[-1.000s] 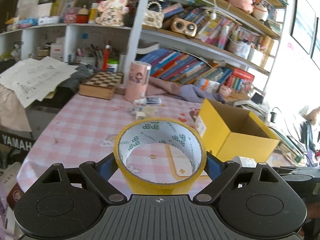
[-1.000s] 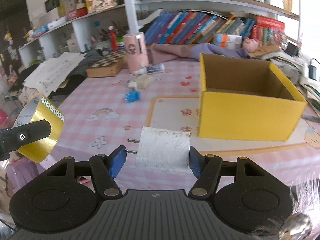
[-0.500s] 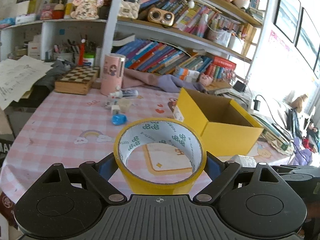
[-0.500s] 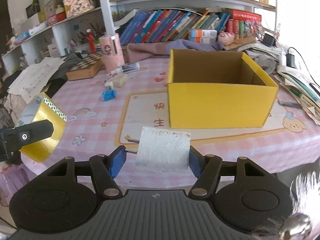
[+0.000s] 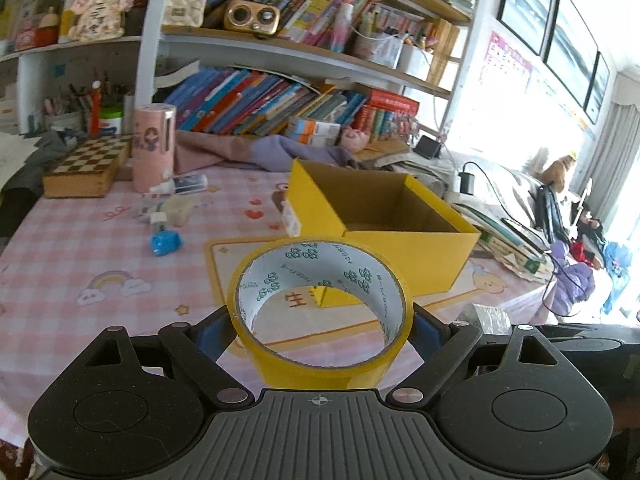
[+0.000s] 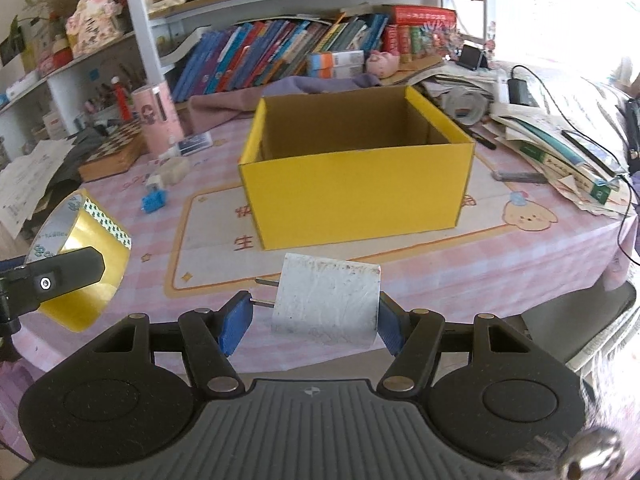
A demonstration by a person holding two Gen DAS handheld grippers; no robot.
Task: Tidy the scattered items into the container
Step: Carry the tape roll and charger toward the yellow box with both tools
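One yellow tape roll (image 5: 320, 308) is pinched in the left hand-held gripper (image 5: 320, 330), one white plug adapter (image 6: 326, 302) in the right hand-held gripper (image 6: 310, 318), both above the bench's (image 6: 520, 256) near edge facing one yellow box (image 6: 356, 192), its visible interior bare.

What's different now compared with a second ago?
Both grippers have swung toward the yellow box, which now fills more of each view. The left gripper still grips the tape roll, the right gripper the white plug adapter. Nothing was released; table items stayed put.
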